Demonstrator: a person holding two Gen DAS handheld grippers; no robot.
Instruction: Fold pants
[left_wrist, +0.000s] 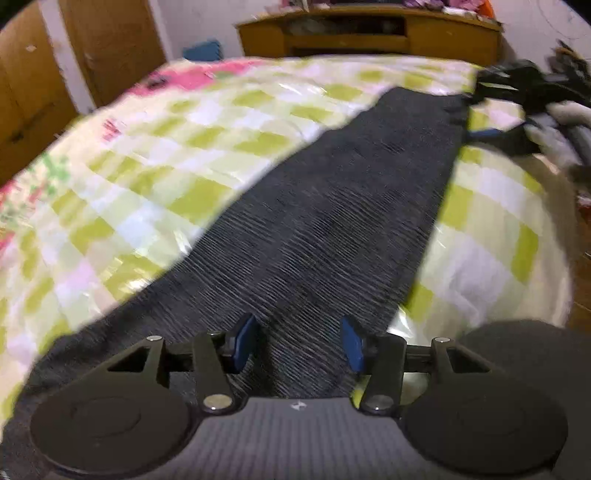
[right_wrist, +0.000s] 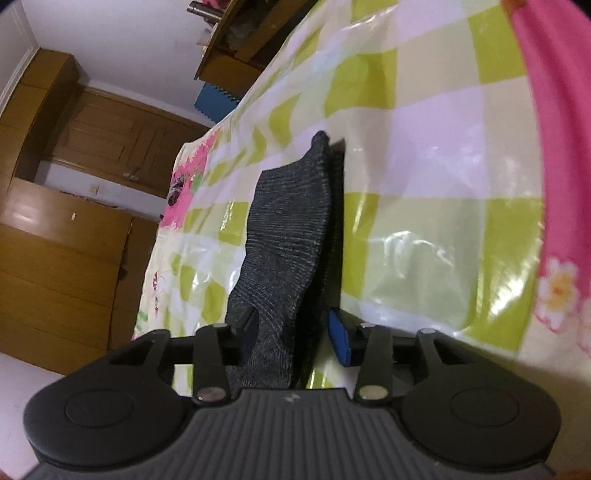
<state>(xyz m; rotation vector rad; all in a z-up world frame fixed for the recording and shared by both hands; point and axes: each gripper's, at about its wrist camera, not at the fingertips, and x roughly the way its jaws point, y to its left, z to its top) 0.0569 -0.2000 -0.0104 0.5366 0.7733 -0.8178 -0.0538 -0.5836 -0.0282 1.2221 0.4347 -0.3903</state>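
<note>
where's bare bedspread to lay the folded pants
Bare bedspread lies left of the pants, up to the pink edge, plus a narrower strip on their right. The far right corner is crowded with dark clutter.

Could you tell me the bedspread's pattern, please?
Glossy lime-green and white checked bedspread, pink-flowered edges; clearest in left wrist view.

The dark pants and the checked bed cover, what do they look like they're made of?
Pants: seemingly a soft ribbed knit, matte charcoal with fine pale lines running across it. Bed cover: likely plastic or coated sheeting, since its green-and-white checks show bright glossy glare and crinkles.
</note>
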